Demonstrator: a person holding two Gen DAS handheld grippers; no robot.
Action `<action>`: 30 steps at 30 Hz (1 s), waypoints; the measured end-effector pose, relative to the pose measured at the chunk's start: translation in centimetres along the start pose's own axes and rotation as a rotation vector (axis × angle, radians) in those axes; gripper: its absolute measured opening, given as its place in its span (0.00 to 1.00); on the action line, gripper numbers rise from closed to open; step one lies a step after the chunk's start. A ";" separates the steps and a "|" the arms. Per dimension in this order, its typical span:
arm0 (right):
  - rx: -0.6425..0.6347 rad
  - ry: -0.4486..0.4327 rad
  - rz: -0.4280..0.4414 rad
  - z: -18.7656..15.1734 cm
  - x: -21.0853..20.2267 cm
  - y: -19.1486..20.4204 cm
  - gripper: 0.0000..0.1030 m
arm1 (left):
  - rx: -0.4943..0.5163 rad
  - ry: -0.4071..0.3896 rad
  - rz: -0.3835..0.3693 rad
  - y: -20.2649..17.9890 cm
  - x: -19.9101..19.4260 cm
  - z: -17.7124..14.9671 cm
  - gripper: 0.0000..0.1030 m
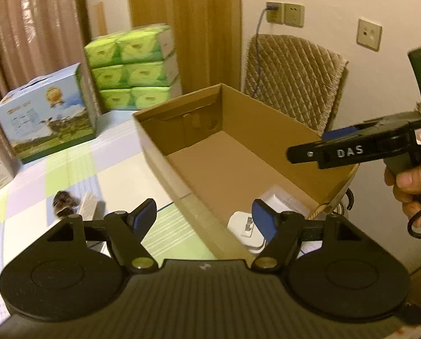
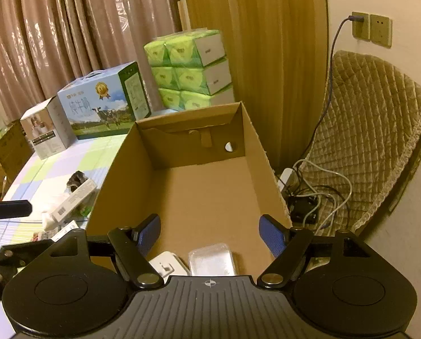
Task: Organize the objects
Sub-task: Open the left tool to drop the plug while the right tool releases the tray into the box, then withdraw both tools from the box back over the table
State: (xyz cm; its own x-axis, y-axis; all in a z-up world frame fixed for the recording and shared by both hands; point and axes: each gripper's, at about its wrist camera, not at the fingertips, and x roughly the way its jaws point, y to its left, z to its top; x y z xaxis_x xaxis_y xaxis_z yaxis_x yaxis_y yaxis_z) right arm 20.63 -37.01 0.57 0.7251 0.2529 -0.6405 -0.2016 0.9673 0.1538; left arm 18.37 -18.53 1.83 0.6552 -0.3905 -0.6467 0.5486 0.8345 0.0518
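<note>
Open cardboard box (image 2: 199,192) on checked tablecloth (image 1: 69,166); inside, at near end, one white packet (image 2: 168,264) beside one clear-wrapped silver packet (image 2: 212,258). Left gripper (image 1: 203,216): fingers spread, nothing held, over near box wall. Right gripper (image 2: 210,231): fingers spread, nothing held, above box interior. Further small items (image 2: 75,197) on cloth left of box.

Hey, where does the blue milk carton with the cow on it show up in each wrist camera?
Left wrist: the blue milk carton stands at the left, on the checked tablecloth, left of the cardboard box.
Right wrist: the carton sits left of centre, behind the cardboard box's far left corner.
Shared landmark: the stack of green tissue packs just right of the carton.
</note>
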 end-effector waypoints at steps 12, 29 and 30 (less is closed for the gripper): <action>-0.024 -0.020 0.026 -1.9 -5.2 4.7 0.77 | -0.133 0.025 0.076 3.1 -5.6 -3.1 0.76; -0.122 -0.017 0.090 -5.1 -9.3 14.2 0.98 | -0.237 -0.015 0.171 6.4 -14.0 -7.4 0.99; -0.126 -0.014 0.093 -5.2 -9.3 14.5 0.98 | -0.239 -0.014 0.178 6.6 -14.3 -7.7 0.99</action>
State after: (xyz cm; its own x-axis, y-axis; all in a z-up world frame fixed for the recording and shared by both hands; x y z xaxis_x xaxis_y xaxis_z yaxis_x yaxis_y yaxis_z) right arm 7.58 -25.44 4.80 0.7086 0.3425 -0.6169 -0.3489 0.9300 0.1157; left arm 8.60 -4.46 5.58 0.7380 -0.2332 -0.6332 0.2873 0.9577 -0.0178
